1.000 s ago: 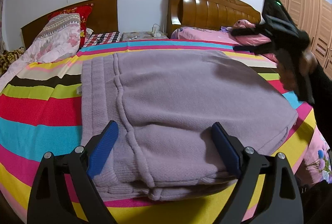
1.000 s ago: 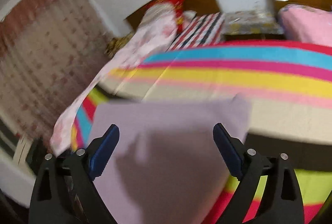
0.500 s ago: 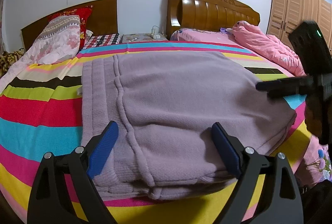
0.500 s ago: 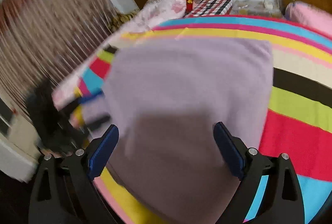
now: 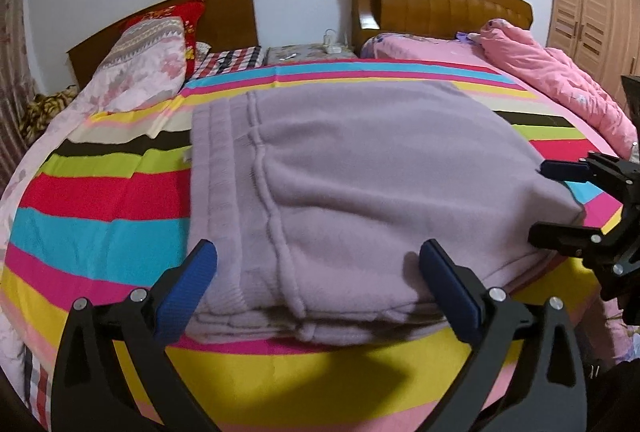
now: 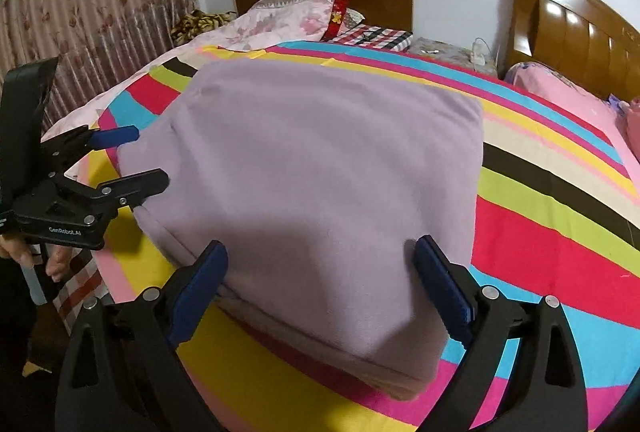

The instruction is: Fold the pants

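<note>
A: How do the jaws stand?

B: The left gripper [image 5: 316, 288] is opening, its blue pads wide apart with nothing pinched; the near folded edge of the pants [image 5: 360, 188] sits between them but untouched. The right gripper [image 6: 320, 284] also stands spread, with the near right corner of the bundle lying between its fingers, and I see no pad pressing on cloth.

A: And the pants themselves?

B: Lilac fleece, folded into a thick rectangle on the striped bed cover [image 5: 100, 200], close to the bed's near edge. The ribbed waistband runs along the bundle's left side in the left wrist view.

A: How will it handle?

B: Soft and limp, I'd judge, light but bulky, several layers deep. It will sag and the layers may slide apart if gripped by one layer only.

A: So where to grip?

B: At the near corners, through the whole stack, one gripper at each.
</note>
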`<state>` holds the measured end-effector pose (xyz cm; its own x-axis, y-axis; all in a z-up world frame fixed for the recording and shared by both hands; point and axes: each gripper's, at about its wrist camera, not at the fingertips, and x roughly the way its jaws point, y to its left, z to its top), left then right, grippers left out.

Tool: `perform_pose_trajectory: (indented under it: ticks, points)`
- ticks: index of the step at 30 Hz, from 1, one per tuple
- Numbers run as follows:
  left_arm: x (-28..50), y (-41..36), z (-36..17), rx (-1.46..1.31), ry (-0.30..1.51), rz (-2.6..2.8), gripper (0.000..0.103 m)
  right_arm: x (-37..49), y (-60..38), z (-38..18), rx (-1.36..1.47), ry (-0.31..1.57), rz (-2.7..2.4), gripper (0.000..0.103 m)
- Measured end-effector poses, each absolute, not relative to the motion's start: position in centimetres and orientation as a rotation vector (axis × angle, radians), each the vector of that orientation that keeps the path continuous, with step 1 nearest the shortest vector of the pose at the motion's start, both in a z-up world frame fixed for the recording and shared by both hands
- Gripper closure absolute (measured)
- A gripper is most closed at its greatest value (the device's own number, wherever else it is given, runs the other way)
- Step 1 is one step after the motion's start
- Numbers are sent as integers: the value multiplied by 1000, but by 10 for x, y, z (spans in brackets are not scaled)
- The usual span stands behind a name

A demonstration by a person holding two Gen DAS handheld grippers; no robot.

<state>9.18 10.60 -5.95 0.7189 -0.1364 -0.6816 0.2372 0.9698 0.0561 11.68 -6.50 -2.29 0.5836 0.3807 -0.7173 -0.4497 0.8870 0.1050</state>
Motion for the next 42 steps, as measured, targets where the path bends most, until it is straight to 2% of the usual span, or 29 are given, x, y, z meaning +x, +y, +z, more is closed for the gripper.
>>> perform_pose_trajectory:
  ticks: [19, 22, 31, 37, 42]
  points:
    - [75, 104, -48, 149, 774, -69, 2, 62, -89, -8, -19, 863, 457, 5]
    - [59, 102, -36, 99, 772, -52, 2, 45, -102, 5, 33, 817, 438, 5]
    - [9, 77, -1, 32, 563, -58, 2, 24, -108, 20, 145, 680, 400, 5]
    - [-1, 65, -6, 74, 547, 83, 2, 21, -103, 18, 135, 652, 326, 5]
    - [-2, 68, -18, 29, 601, 104, 2, 19, -103, 13, 145, 653, 302, 5]
